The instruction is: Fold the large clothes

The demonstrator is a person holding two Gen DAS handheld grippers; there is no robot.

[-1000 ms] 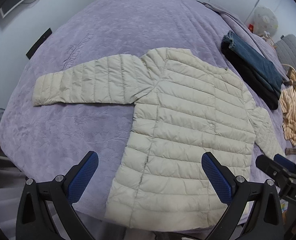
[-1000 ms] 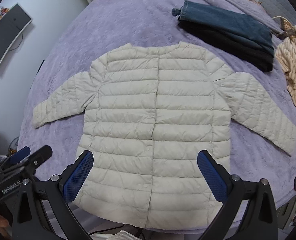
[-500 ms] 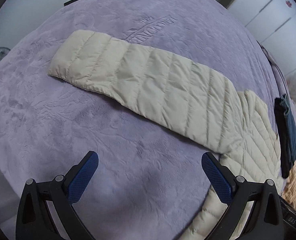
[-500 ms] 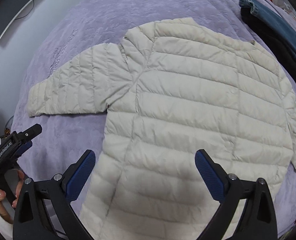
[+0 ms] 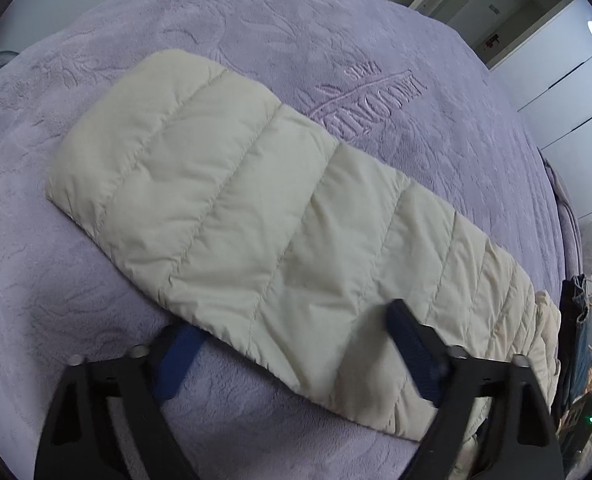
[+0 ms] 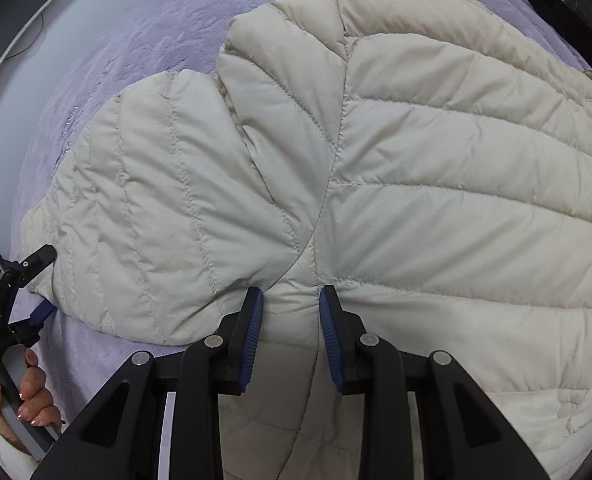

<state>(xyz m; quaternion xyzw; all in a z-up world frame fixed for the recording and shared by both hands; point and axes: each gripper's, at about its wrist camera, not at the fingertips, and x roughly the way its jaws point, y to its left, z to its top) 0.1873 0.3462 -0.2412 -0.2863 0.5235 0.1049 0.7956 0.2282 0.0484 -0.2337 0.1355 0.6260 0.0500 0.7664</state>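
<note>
At the sleeve (image 5: 256, 216) edge, bare blanket (image 5: 96, 320) alongside.

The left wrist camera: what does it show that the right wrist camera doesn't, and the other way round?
Only the left wrist view shows the sleeve's cuff end, stitched lettering on the purple blanket and white doors. Only the right wrist view shows the jacket's body, the right gripper pinching the fabric under the arm, a hand and a monitor. Both show the sleeve, the blanket and the left gripper.
</note>
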